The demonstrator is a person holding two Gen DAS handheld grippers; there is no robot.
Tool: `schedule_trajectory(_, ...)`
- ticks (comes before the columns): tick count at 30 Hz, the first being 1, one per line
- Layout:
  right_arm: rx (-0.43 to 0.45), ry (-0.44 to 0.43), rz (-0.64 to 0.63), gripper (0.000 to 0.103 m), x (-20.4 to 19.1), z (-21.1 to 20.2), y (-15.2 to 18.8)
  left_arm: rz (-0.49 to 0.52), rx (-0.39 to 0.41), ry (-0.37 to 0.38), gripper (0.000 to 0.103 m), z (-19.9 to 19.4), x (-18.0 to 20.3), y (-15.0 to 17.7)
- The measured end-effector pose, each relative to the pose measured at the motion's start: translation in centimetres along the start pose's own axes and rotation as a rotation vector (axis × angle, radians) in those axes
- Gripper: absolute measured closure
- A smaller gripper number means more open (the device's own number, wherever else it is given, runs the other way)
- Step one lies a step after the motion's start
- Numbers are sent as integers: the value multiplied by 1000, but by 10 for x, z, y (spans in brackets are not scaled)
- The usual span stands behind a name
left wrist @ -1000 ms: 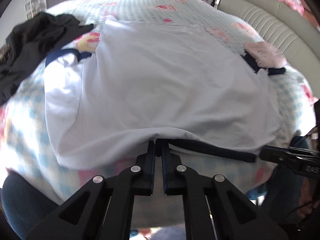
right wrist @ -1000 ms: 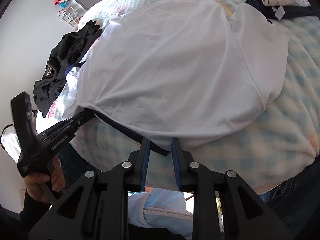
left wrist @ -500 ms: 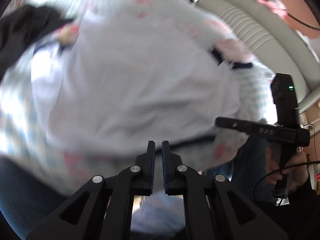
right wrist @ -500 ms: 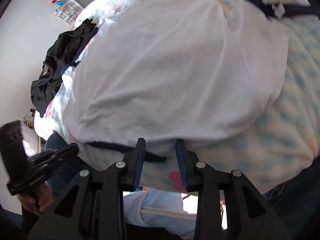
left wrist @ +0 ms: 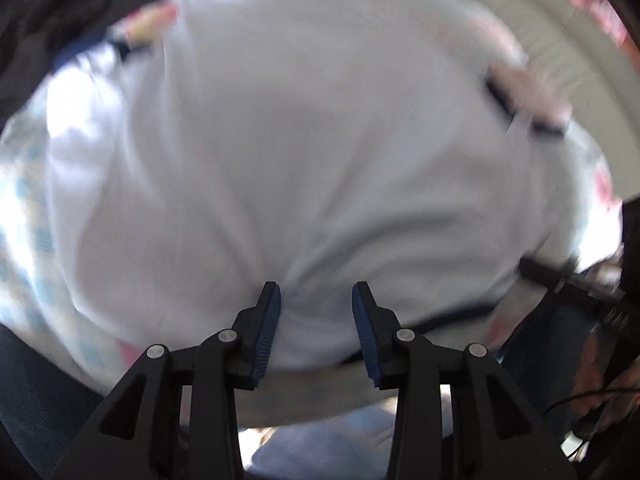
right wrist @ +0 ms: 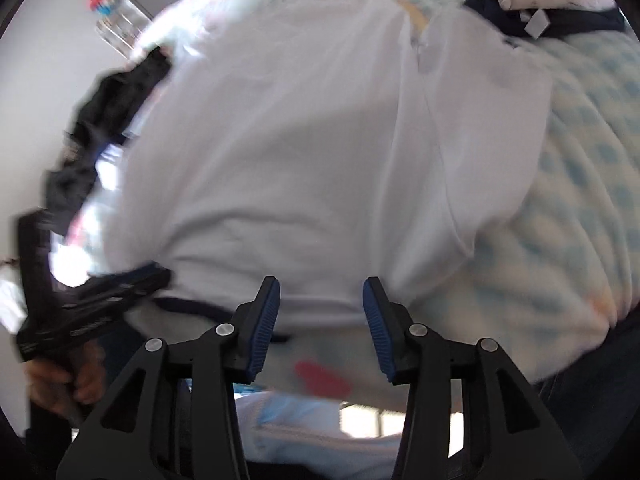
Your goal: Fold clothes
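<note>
A white shirt (left wrist: pixel 280 152) with a dark blue hem lies spread flat on the bed; it also shows in the right wrist view (right wrist: pixel 312 152). My left gripper (left wrist: pixel 316 292) is open, its jaws standing over the shirt's near hem at the left part. My right gripper (right wrist: pixel 321 286) is open, its jaws over the near hem further right. Neither holds cloth. The right gripper shows at the right edge of the left wrist view (left wrist: pixel 580 292), and the left gripper at the left of the right wrist view (right wrist: pixel 100 300).
A checked blue and pink blanket (right wrist: pixel 580 168) covers the bed. A heap of black clothes (left wrist: pixel 60 28) lies at the far left. A pink and dark blue garment (right wrist: pixel 540 12) lies at the far right. A beige headboard (left wrist: pixel 540 72) runs along the right.
Both grippers have opened from nearly shut and moved forward over the shirt's near hem. Both views are blurred by motion.
</note>
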State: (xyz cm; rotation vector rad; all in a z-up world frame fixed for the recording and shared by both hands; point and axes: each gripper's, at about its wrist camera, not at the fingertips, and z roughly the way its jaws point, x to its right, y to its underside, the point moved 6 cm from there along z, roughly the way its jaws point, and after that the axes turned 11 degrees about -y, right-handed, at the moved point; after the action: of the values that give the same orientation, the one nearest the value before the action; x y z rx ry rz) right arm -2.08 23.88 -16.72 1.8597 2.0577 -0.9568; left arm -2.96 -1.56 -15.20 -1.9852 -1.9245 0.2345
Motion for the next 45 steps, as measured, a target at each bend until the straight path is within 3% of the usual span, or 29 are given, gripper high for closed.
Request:
schedule_trajectory(2,29,47,-60,58,-5,-7,-13,-19,77,21,63,-10,10,-20)
schedule_trajectory(4,33,124,-81,58,0,-2,-28,-7,62,31,63,5,20,-31)
schedule_trajectory(8,-27,103,-27,58,11,25,-33,37,-50,-40,63,37,22,-15)
schedule_trajectory(13,-18,39,41,62,28,28,9,36,-46,-5,61,25,17,13)
schedule_trajectory(17,-1,32,16,63,19,7,14,14,48,97,61,-2,20,-3)
schedule_trajectory(19,49,45,-50,63,5,-3,-2,16,89,59,61,0,16,-17)
schedule_trajectory(21,96,58,-89,58,-3,-5,-18,0,39,12,61,14,11,-18)
schedule_trajectory(23,70,67,-47,58,2,8,-26,-19,-40,-25,61,29,4,-9)
schedule_trajectory(25,17,86,2,59,16,22,-19,-23,-52,-41,61,32,-4,3)
schedule_trajectory(30,-3,58,24,62,30,17,19,20,14,13,61,16,9,0)
schedule_trajectory(34,90,-4,53,61,25,-13,14,58,69,59,61,2,20,-4)
schedule_trajectory(37,137,21,91,58,35,-19,-6,70,137,63,61,1,45,-24)
schedule_trajectory(40,180,51,129,58,46,-24,-27,44,107,127,61,9,72,-32)
schedule_trajectory(44,243,84,216,57,74,-45,-38,137,110,161,61,6,106,-38)
schedule_trajectory(45,248,89,247,52,82,-49,-39,143,110,167,61,5,110,-39)
